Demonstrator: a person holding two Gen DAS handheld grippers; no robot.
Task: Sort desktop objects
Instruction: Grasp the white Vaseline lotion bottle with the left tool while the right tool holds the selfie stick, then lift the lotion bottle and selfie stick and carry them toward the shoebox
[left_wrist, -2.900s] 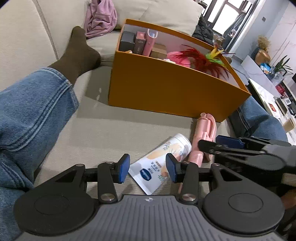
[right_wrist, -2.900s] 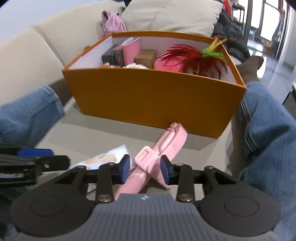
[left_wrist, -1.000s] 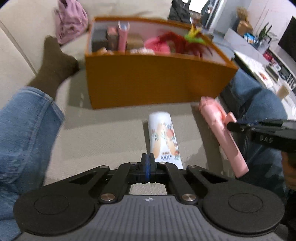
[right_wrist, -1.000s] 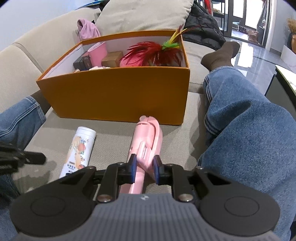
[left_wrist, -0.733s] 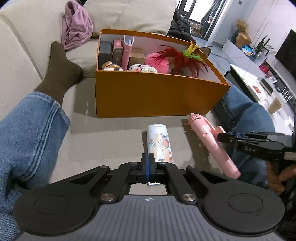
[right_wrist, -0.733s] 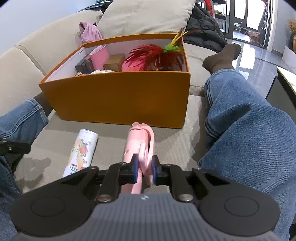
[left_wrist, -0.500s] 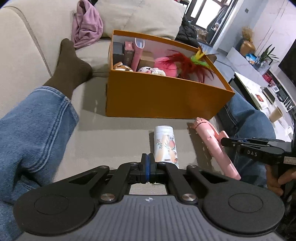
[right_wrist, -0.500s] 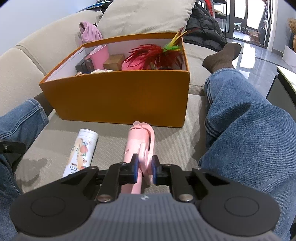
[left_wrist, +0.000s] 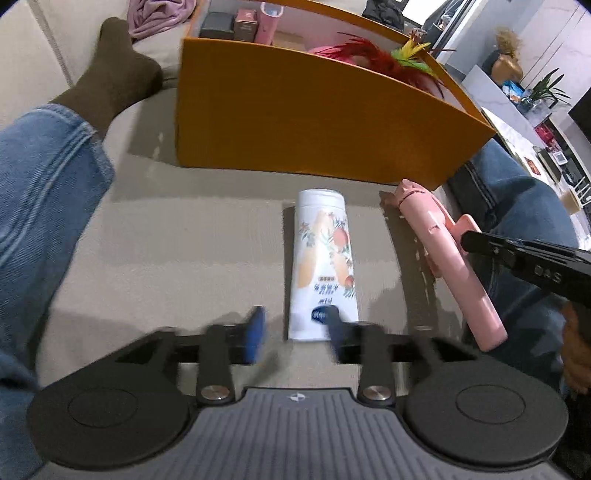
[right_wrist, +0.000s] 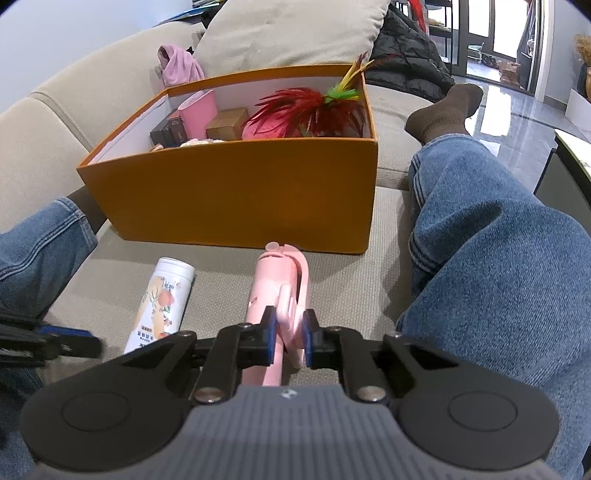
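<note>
Left gripper (left_wrist: 295, 334): jaws spread apart, blurred, holding nothing; its right pad overlaps the near, flat end of the white tube (left_wrist: 322, 266), though contact cannot be confirmed. The tube lies flat on the sofa seat (left_wrist: 192, 236), lengthwise away from the gripper, cap end toward the box.

Right gripper (right_wrist: 290, 341): jaws narrowed onto the pink folding stick (right_wrist: 277, 295), blue pads pinching a raised tab near its middle. In the left wrist view the stick (left_wrist: 448, 254) lies just right of the tube, angled, its far tip near the box's front corner, its near end off the cushion.

Orange box (right_wrist: 236, 199): open-topped, white inside, standing on the seat directly beyond both items and apart from the tube's cap. Contents:
- red feather piece (right_wrist: 306, 107) with green and yellow plumes, at the right end
- pink rounded item under the feathers, mostly hidden
- brown cardboard box (right_wrist: 225, 127), centre
- pink pouch (right_wrist: 197, 112), upright
- dark small boxes (right_wrist: 168, 133), left end
- pale items at the front wall, unclear.

Surroundings: legs in blue jeans (right_wrist: 491, 266) either side of the seat, brown socks (right_wrist: 443, 112), pink cloth (right_wrist: 179, 68) and beige cushion (right_wrist: 295, 31) behind the box.
</note>
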